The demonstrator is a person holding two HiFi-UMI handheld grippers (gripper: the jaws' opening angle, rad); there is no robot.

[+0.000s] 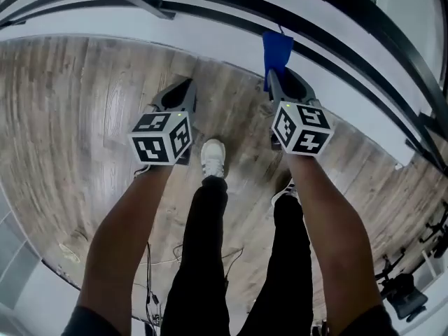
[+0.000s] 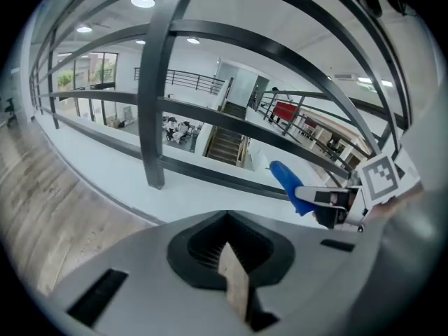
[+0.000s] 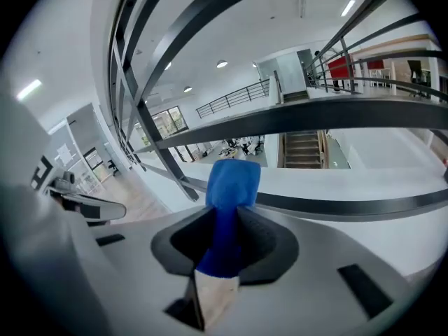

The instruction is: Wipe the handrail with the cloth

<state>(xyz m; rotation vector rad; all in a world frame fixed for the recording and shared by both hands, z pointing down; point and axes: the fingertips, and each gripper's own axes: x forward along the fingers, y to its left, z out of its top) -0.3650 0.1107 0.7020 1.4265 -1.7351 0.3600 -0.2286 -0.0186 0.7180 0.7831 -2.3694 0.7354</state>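
Observation:
The dark metal handrail [image 1: 336,40] curves across the top of the head view with lower bars beneath it. My right gripper [image 1: 274,75] is shut on a blue cloth [image 1: 277,53], which sticks up from the jaws just below the rail bars. In the right gripper view the blue cloth [image 3: 231,187] stands between the jaws of the right gripper [image 3: 227,219], with a rail bar [image 3: 315,117] close ahead. My left gripper [image 1: 187,84] is shut and holds nothing, level with the right one and to its left. The left gripper [image 2: 225,224] faces the railing [image 2: 280,51].
A wooden floor [image 1: 84,117] lies below, with a white ledge [image 1: 231,44] under the railing. The person's legs and a white shoe [image 1: 213,158] are between the grippers. Cables [image 1: 175,254] trail on the floor. An office chair [image 1: 406,292] is at the lower right. A railing post [image 2: 155,96] stands ahead left.

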